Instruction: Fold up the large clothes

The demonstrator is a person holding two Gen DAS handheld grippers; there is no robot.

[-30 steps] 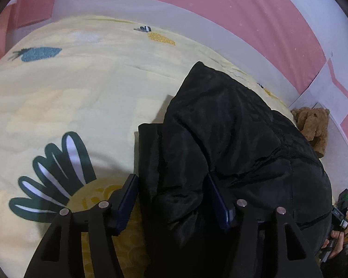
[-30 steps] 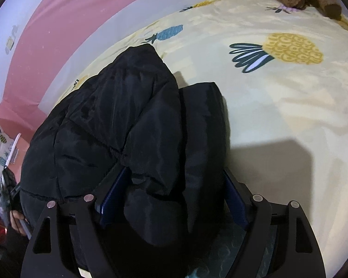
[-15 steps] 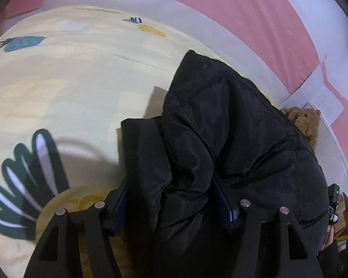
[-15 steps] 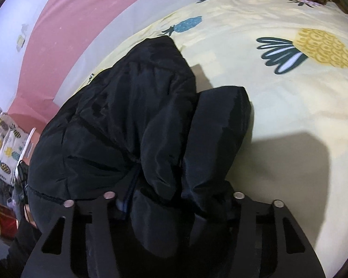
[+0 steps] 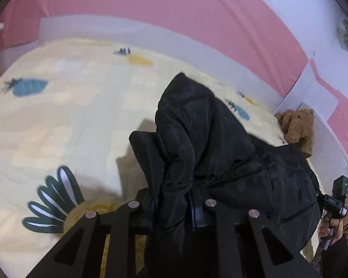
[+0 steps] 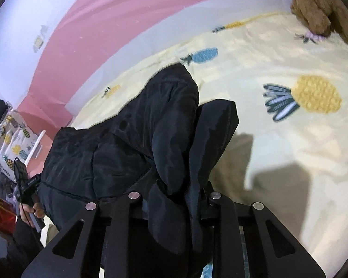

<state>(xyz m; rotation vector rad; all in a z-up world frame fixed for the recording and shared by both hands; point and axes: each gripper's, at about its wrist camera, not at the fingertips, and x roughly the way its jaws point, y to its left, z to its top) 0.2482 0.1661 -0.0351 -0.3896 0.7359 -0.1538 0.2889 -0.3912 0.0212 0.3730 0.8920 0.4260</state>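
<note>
A black padded jacket (image 5: 220,153) lies bunched on a yellow pineapple-print bedspread (image 5: 58,120). My left gripper (image 5: 171,210) is shut on a thick fold of its near edge and holds it raised off the bed. The jacket also shows in the right wrist view (image 6: 136,143), where my right gripper (image 6: 174,199) is shut on another fold of the same edge, also lifted. The fingertips of both grippers are buried in fabric. The jacket's far end still rests on the bedspread (image 6: 290,139).
A brown teddy bear (image 5: 297,127) sits at the bed's far corner, also in the right wrist view (image 6: 313,7). A pink and white wall (image 5: 174,11) runs behind the bed. A pineapple-print pillow (image 6: 14,143) stands beside the bed.
Both grippers closed from open onto folds of the jacket's near edge and lifted them. The jacket has bunched up and risen off the bedspread at the near end.
</note>
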